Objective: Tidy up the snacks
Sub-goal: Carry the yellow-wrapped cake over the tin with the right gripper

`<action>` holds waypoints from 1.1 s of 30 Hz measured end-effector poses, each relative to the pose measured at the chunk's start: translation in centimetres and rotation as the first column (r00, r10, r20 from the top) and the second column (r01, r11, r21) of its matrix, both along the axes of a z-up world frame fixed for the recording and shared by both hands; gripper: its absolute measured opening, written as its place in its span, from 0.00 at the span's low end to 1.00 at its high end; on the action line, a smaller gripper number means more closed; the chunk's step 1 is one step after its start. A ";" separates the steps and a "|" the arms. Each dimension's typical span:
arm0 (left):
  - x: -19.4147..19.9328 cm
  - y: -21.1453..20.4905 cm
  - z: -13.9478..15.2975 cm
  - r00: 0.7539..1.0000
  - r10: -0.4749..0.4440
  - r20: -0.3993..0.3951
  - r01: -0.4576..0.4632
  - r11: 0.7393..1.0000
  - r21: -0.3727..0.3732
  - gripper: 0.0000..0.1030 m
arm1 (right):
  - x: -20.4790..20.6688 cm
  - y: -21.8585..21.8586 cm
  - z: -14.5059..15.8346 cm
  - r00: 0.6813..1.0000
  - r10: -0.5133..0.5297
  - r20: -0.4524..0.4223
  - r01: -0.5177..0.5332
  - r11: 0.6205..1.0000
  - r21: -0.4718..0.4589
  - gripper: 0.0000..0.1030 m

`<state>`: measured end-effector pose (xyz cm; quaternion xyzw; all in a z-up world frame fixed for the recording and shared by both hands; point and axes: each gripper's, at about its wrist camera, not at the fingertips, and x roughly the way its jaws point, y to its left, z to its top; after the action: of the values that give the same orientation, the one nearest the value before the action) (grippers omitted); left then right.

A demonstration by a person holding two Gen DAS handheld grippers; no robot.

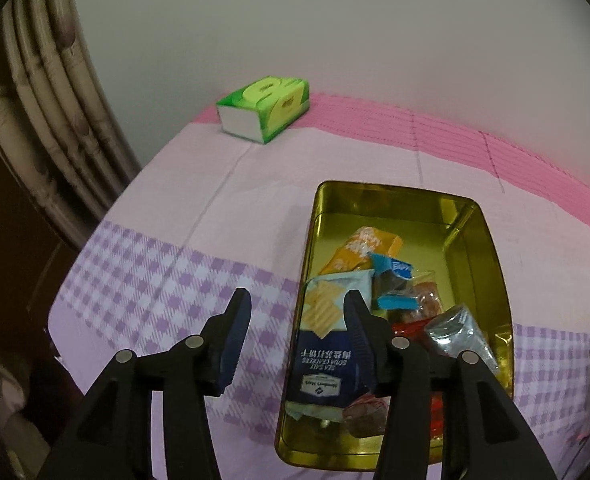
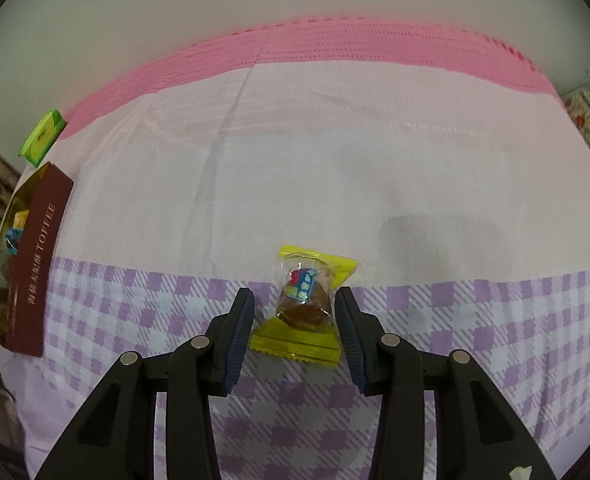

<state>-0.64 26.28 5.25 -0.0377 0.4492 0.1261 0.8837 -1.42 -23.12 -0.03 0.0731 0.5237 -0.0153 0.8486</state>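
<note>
Right wrist: open right hand-held gripper (image 2: 295,322) straddles a crinkly yellow-edged snack packet (image 2: 305,308) (left hand-held gripper (image 1: 297,326) open too).

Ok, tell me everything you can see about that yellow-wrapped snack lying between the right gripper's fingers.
The yellow-ended clear plastic snack packet holds a brown pastry-like piece under a colourful printed label. It lies flat and sealed on the purple checked tablecloth, between the open right gripper, with a gap on both sides.

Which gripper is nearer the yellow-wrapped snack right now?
Right. The right gripper has its open jaws on either side of the yellow-wrapped snack on the cloth. The left gripper is open at the gold tin; the snack is outside its view.
</note>
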 end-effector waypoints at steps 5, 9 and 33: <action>-0.1 0.8 -0.5 1.000 0.017 -0.005 -0.017 1.000 -0.020 0.48 | 0.0 0.1 0.0 0.999 -0.017 -0.032 0.018 1.000 0.014 0.39; -0.1 1.2 -0.6 1.000 0.024 -0.004 -0.024 1.000 -0.020 0.48 | 0.9 0.7 -0.1 0.997 -0.024 -0.074 0.022 1.000 -0.016 0.39; -0.9 2.1 -1.0 0.999 0.046 -0.020 -0.047 0.997 -0.053 0.56 | 1.0 2.1 0.0 0.997 -0.024 -0.075 0.013 0.989 -0.145 0.26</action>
<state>-1.55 28.36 4.23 -0.0706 0.4599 0.1351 0.8748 -0.42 -20.99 -0.04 0.0160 0.5526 -0.0639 0.8308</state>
